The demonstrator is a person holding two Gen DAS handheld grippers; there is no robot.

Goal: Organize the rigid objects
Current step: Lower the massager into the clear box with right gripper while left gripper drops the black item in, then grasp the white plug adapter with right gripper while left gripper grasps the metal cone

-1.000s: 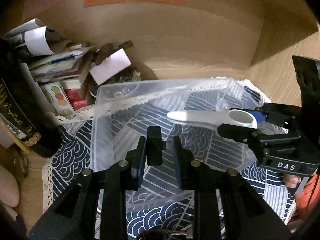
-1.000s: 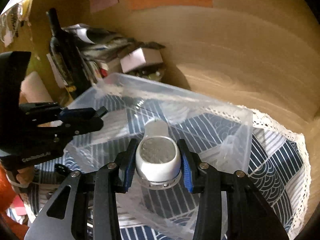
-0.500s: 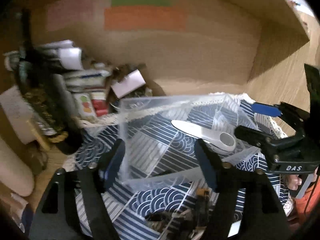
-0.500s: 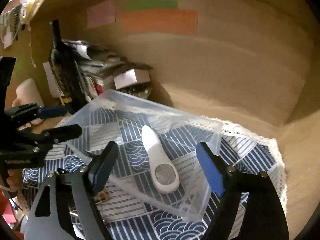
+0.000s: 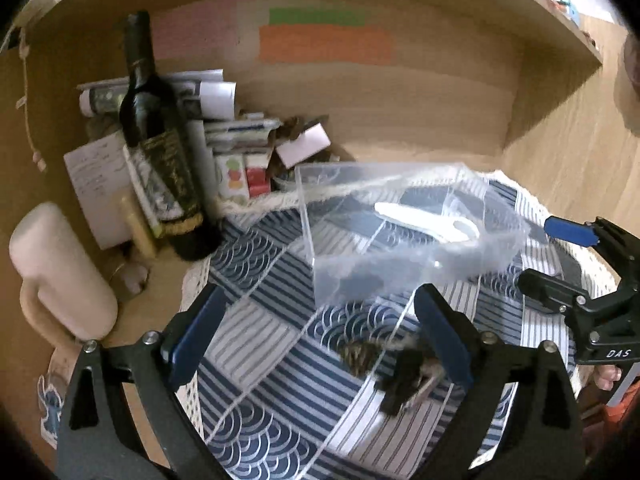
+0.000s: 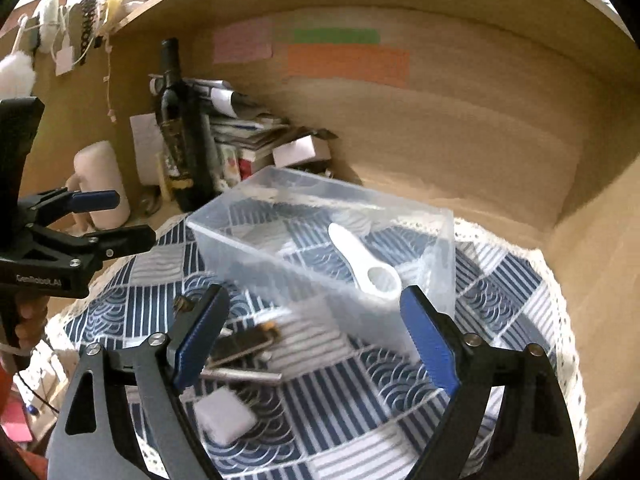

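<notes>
A clear plastic box (image 5: 320, 240) (image 6: 256, 248) stands on a blue patterned cloth (image 5: 256, 320) (image 6: 496, 280). A white scoop-like tool (image 5: 428, 222) (image 6: 368, 268) lies inside it. My left gripper (image 5: 320, 336) (image 6: 116, 218) is open and empty, in front of the box. My right gripper (image 6: 316, 336) (image 5: 556, 252) is open and empty, also in front of the box. A dark bunch of keys (image 5: 404, 372) lies on the cloth by the left gripper. A brown flat piece (image 6: 240, 344), a metal rod (image 6: 240, 376) and a small white block (image 6: 226, 420) lie by the right gripper.
A dark wine bottle (image 5: 160, 148) (image 6: 184, 136), a cream mug (image 5: 60, 276) (image 6: 102, 184) and a pile of papers and small boxes (image 5: 240, 148) (image 6: 256, 140) stand at the back left. Wooden walls (image 5: 400, 112) close the back and right.
Both grippers opened and pulled back from the box. The right one let go of the white tool, which now lies in the box. The left one released a small black piece.
</notes>
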